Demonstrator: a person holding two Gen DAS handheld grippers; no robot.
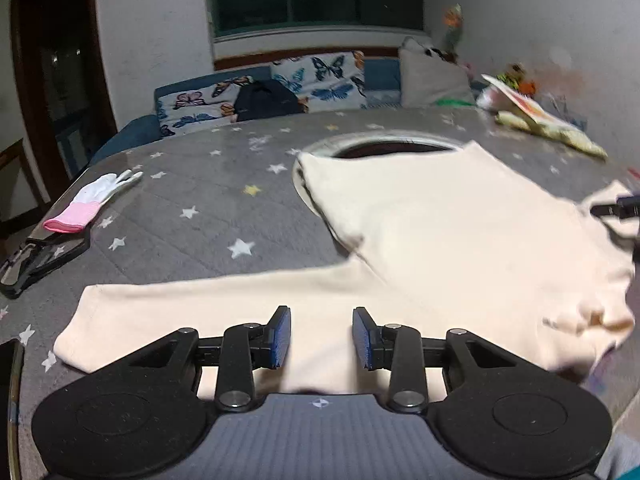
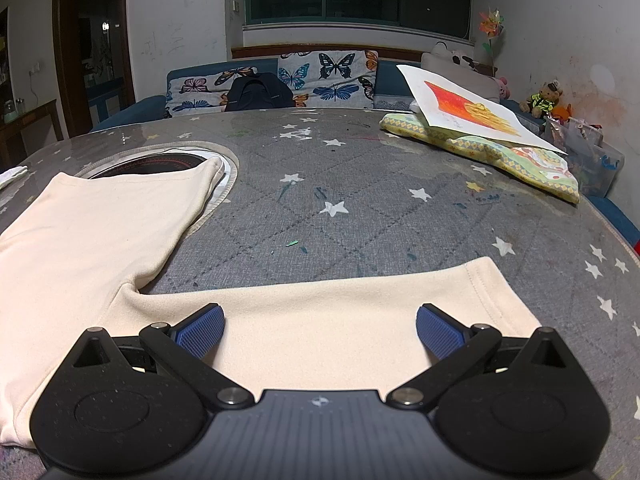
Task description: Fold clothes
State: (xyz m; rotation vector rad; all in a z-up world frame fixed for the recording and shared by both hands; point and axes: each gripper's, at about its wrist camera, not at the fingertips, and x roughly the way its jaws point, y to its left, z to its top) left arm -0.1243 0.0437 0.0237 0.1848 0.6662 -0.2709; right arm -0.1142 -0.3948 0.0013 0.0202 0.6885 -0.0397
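Observation:
A cream long-sleeved top [image 1: 440,232] lies spread on the grey star-patterned table [image 1: 192,184]. In the left wrist view its left sleeve [image 1: 208,304] runs out to the left, and my left gripper [image 1: 322,338] hovers open just over that sleeve, empty. In the right wrist view the top's body [image 2: 88,236] lies at left and its right sleeve [image 2: 360,304] stretches to the right. My right gripper [image 2: 320,330] is wide open over that sleeve, empty. The right gripper's tip shows at the left wrist view's right edge [image 1: 616,208].
A round dark inset [image 1: 396,146] in the table lies partly under the top's hem. A white and pink glove [image 1: 96,200] and a black tool [image 1: 36,260] lie at the left. A drawing [image 2: 472,108] on a yellow cloth [image 2: 520,156] sits far right. A sofa [image 2: 280,84] stands behind.

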